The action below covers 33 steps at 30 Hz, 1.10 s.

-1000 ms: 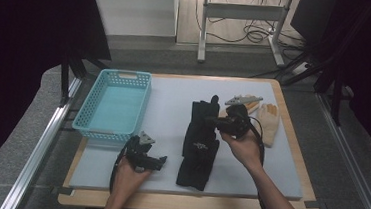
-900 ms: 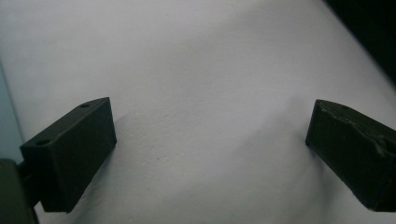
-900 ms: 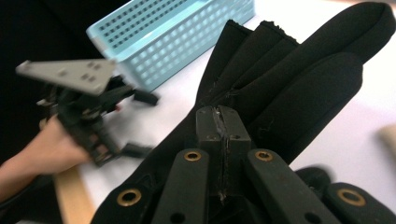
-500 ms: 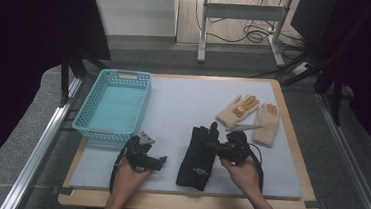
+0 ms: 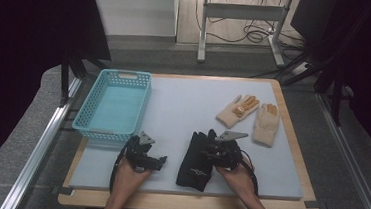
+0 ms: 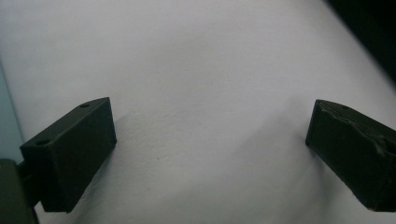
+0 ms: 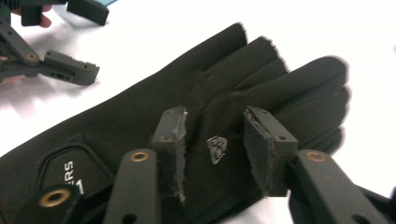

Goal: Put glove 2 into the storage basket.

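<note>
Pale blue matting (image 5: 183, 102) covers the wooden table (image 5: 296, 143). Right gripper (image 7: 212, 149): jaws partly apart over the black gloves (image 7: 154, 135), pads just above the fabric; whether they touch it is unclear. Left gripper (image 6: 210, 140): jaws spread wide over bare mat, gripping nothing. In the high view, the black gloves lie at front centre, two tan gloves (image 5: 250, 114) farther right, a turquoise basket (image 5: 115, 104) at left.
</note>
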Available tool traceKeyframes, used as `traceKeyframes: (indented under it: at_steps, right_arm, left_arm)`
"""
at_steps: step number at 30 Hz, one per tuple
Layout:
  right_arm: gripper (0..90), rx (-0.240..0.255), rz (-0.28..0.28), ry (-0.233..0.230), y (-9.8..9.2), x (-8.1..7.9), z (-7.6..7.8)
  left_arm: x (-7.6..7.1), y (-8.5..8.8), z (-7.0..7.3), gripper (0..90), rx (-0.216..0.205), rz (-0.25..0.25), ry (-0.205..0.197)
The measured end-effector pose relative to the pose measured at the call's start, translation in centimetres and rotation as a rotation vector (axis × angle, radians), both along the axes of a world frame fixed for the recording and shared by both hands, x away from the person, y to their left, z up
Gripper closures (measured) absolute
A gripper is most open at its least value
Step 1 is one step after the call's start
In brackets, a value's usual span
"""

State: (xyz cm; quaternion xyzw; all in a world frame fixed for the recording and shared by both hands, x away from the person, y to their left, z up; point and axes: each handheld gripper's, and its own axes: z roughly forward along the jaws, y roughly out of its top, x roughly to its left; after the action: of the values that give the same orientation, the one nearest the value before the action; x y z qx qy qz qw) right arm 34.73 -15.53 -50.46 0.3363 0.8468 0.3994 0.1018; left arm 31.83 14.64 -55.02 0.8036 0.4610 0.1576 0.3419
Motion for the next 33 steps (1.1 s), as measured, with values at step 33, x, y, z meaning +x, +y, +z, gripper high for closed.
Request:
traceKeyframes:
  at_steps: [33]
  right_arm:
    - [88.5, -0.015, 0.169, 0.042, -2.0, -3.8, -2.7]
  left_arm:
    - [-0.6, 2.3, 0.0, 0.4, 0.017, 0.015, 0.001]
